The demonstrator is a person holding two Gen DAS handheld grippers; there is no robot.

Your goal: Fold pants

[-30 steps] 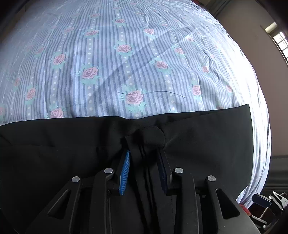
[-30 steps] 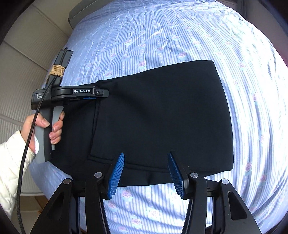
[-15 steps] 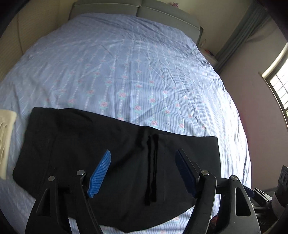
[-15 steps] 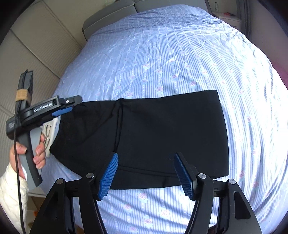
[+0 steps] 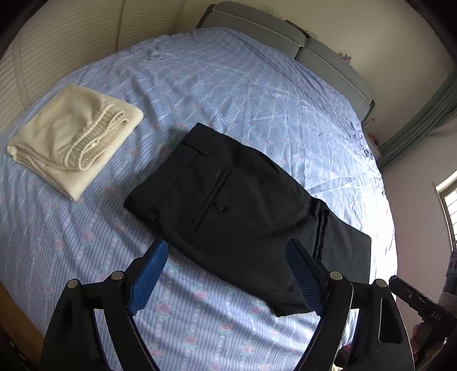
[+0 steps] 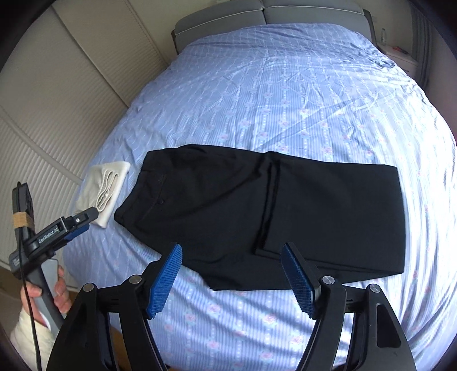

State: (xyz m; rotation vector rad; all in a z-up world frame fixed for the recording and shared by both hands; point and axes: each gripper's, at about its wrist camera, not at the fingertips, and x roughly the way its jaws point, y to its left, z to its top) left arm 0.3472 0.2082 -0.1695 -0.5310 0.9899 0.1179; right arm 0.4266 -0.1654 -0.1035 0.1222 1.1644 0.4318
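Black pants (image 5: 234, 205) lie folded flat on the blue flowered bed sheet (image 5: 228, 85), back pocket up, waistband toward the far left. They also show in the right wrist view (image 6: 257, 211) as a wide rectangle with one layer folded over. My left gripper (image 5: 228, 274) is open and empty, raised above the pants' near edge. My right gripper (image 6: 232, 279) is open and empty, raised above the pants' near edge. The left gripper also shows in the right wrist view (image 6: 82, 221), held in a hand at the far left.
A folded cream garment (image 5: 71, 137) lies on the sheet left of the pants; it also shows in the right wrist view (image 6: 105, 188). A grey headboard (image 6: 265, 14) is at the far end. A ribbed wall panel (image 6: 57, 100) runs along the left. A window (image 5: 448, 199) is at the right.
The left gripper let go of the black cloth, opened and pulled up and back. The right gripper also rose and drew back. The cream garment came into view.
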